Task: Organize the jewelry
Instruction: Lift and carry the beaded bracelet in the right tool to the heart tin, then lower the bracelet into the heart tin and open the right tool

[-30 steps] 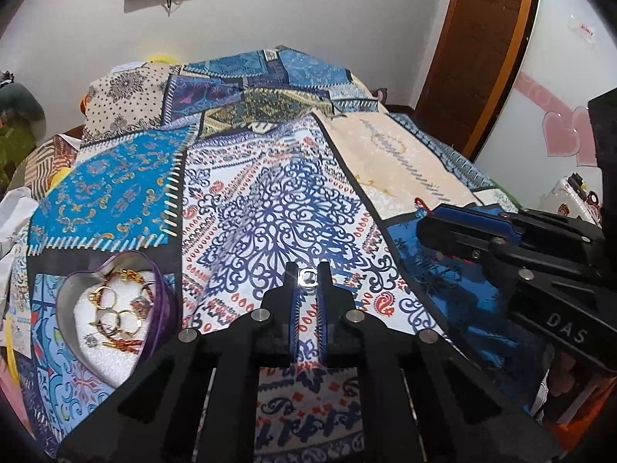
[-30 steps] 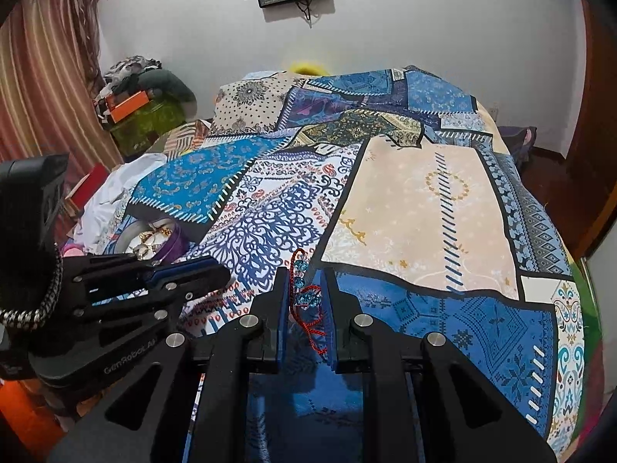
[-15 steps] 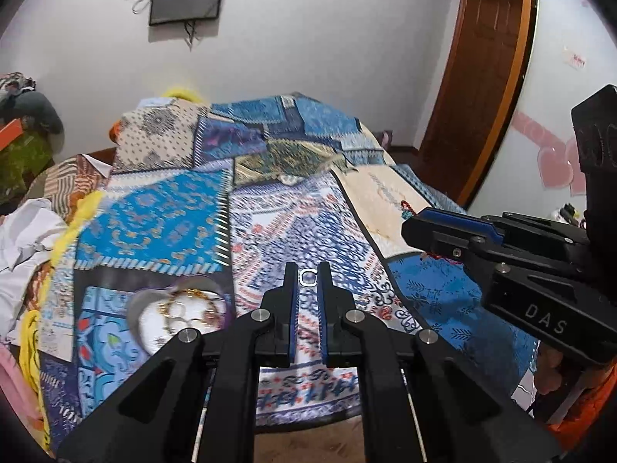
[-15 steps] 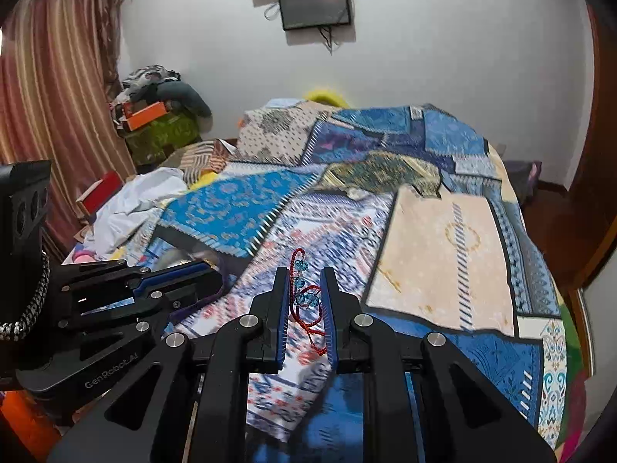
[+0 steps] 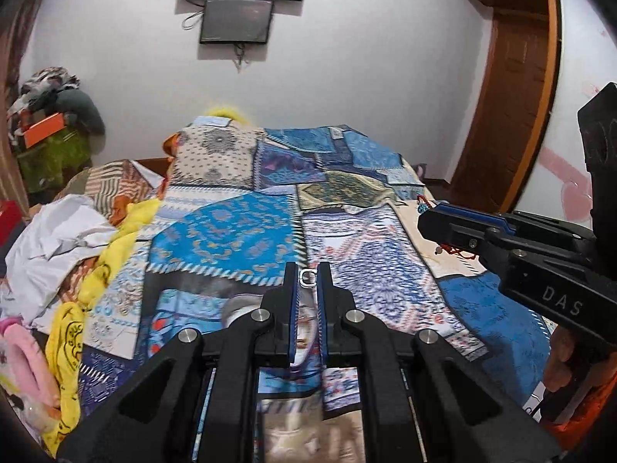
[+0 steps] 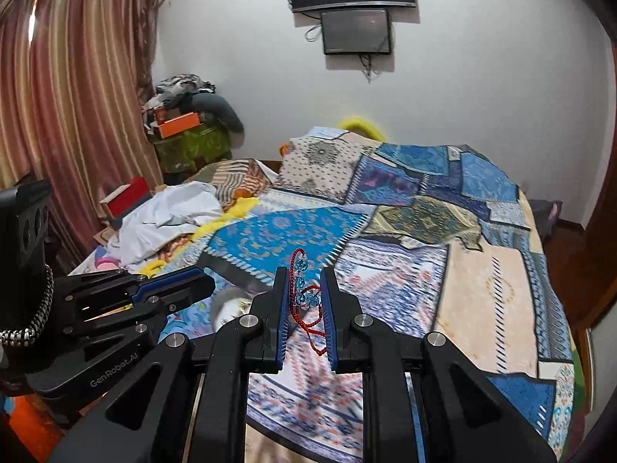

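My left gripper (image 5: 308, 277) is shut on a small silver ring (image 5: 308, 277), held above the patchwork bedspread (image 5: 239, 231). My right gripper (image 6: 304, 287) is shut on a red cord bracelet with blue beads (image 6: 302, 293), which hangs between its jaws. The heart-shaped jewelry box (image 6: 231, 305) lies on the bed below, mostly hidden behind both grippers; a sliver of it also shows in the left wrist view (image 5: 239, 308). The right gripper shows at the right of the left wrist view (image 5: 455, 227), the left gripper at the left of the right wrist view (image 6: 169, 289).
White cloth (image 5: 58, 231) and yellow cloth (image 5: 104, 262) are piled on the bed's left side. A heap of clothes and boxes (image 6: 185, 127) stands by the curtain (image 6: 69, 96). A wooden door (image 5: 509, 115) is at the right. A screen (image 5: 235, 19) hangs on the back wall.
Both grippers have risen and tilted up, away from the bed, keeping hold of the ring and the bracelet. The jewelry box has slid down behind the grippers and out of clear sight.
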The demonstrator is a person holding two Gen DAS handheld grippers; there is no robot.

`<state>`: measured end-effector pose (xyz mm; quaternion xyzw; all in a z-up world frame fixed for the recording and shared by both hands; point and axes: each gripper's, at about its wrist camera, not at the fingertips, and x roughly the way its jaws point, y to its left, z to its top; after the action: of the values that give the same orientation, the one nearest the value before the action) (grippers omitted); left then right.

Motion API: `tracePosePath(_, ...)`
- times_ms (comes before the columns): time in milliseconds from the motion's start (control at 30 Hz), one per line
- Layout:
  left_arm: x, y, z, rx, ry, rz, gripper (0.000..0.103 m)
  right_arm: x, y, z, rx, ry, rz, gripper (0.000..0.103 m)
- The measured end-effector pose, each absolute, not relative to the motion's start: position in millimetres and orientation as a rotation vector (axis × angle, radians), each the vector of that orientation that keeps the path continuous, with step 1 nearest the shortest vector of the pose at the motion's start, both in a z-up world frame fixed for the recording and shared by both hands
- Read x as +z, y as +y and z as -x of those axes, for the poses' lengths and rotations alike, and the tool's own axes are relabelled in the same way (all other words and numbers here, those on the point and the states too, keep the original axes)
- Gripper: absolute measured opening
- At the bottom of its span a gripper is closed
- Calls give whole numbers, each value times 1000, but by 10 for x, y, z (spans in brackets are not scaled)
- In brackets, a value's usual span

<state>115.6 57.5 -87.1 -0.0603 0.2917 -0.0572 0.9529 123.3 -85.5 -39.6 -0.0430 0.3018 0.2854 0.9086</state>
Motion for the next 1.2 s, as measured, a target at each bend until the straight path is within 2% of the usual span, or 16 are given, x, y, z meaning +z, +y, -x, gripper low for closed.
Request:
tracePosePath(400,-1178,957,-1182,-72,647,173,7,-599,-298,-1344,668,672,129,14)
tracePosePath(1200,-1728,971,-1583,-145,766,226,7,-1217,-67,-1699,658,879,118,14)
